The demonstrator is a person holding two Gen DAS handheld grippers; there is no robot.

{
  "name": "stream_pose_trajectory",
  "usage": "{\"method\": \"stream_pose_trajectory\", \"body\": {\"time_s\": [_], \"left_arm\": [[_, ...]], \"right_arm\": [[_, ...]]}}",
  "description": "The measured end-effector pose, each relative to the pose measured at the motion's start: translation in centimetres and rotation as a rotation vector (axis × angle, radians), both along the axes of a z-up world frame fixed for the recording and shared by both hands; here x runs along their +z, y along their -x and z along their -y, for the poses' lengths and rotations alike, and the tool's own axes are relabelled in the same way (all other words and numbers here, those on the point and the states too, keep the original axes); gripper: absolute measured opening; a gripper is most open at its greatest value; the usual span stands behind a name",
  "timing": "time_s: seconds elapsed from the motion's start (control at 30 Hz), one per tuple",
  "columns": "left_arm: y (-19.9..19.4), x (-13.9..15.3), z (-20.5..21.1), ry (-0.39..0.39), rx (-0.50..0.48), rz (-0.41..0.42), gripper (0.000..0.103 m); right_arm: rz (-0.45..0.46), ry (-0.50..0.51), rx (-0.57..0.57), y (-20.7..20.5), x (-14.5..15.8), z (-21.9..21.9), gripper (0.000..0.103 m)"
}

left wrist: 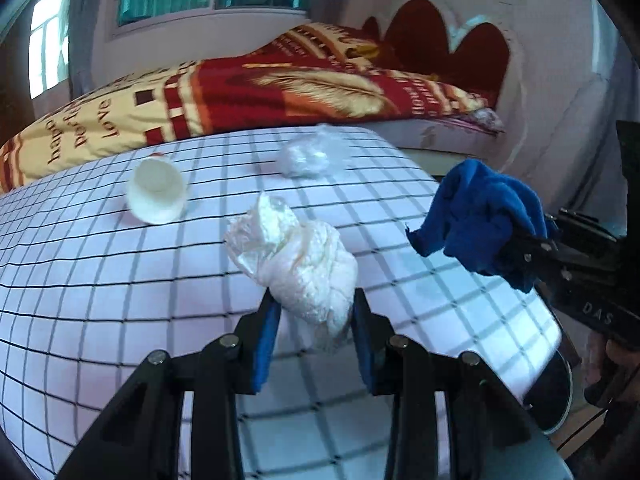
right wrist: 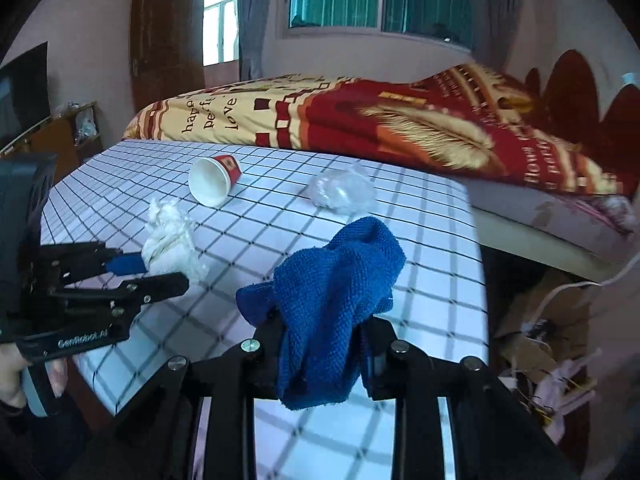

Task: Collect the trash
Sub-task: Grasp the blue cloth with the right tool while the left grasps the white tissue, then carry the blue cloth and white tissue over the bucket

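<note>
My left gripper (left wrist: 314, 312) is shut on a crumpled white tissue wad (left wrist: 296, 260) and holds it just above the checked table (left wrist: 120, 300); it also shows in the right wrist view (right wrist: 168, 236). My right gripper (right wrist: 320, 328) is shut on a blue cloth (right wrist: 332, 292), which also shows in the left wrist view (left wrist: 480, 216). A paper cup (left wrist: 156, 190) lies on its side farther back; its red outside shows in the right wrist view (right wrist: 214, 182). A crumpled clear plastic ball (left wrist: 306, 156) lies at the table's far edge and shows in the right wrist view (right wrist: 342, 192).
A bed with a red and yellow blanket (right wrist: 360, 128) runs right behind the table. Cardboard and cables (right wrist: 536, 340) lie on the floor at the table's right. A wooden door (right wrist: 164, 40) and a shelf (right wrist: 68, 128) stand at the far left.
</note>
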State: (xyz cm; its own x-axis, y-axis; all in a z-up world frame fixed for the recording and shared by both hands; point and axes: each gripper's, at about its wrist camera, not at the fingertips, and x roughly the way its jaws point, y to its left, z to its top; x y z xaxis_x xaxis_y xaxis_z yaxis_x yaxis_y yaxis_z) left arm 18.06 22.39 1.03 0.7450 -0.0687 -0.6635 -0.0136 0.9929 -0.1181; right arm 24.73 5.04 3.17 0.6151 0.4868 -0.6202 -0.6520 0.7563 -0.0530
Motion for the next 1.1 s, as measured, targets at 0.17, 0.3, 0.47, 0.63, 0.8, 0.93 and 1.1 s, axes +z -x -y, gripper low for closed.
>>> {"method": "stream_pose_trajectory", "body": {"time_s": [0.17, 0.3, 0.47, 0.63, 0.8, 0.93, 1.1], "left_arm": [[1.1, 0.2, 3.2, 0.018, -0.07, 0.018, 0.037], [1.8, 0.3, 6.1, 0.022, -0.118, 0.034, 0.037], [2.4, 0.2, 8.4, 0.022, -0.161, 0.022, 0.037], [2.7, -0.2, 10.7, -0.002, -0.193, 0.012, 0.037], [3.3, -0.3, 13.8, -0.017, -0.24, 0.011, 0.037], [3.7, -0.1, 17.0, -0.026, -0.302, 0.018, 0.037], [4.3, -0.1, 20.7, -0.021, -0.371, 0.022, 0.037]], "right_arm": [[0.026, 0.024, -0.068, 3.7, 0.6, 4.9, 0.029], [0.042, 0.033, -0.122, 6.0, 1.4, 8.4, 0.029], [0.062, 0.031, -0.186, 8.4, 2.1, 13.2, 0.029], [0.085, 0.052, -0.238, 9.9, 1.6, 17.2, 0.029], [0.082, 0.041, -0.307, 11.1, 1.0, 21.5, 0.029], [0.085, 0.039, -0.361, 12.1, 0.8, 24.6, 0.029], [0.07, 0.038, -0.42, 13.6, 0.0, 27.8, 0.029]]}}
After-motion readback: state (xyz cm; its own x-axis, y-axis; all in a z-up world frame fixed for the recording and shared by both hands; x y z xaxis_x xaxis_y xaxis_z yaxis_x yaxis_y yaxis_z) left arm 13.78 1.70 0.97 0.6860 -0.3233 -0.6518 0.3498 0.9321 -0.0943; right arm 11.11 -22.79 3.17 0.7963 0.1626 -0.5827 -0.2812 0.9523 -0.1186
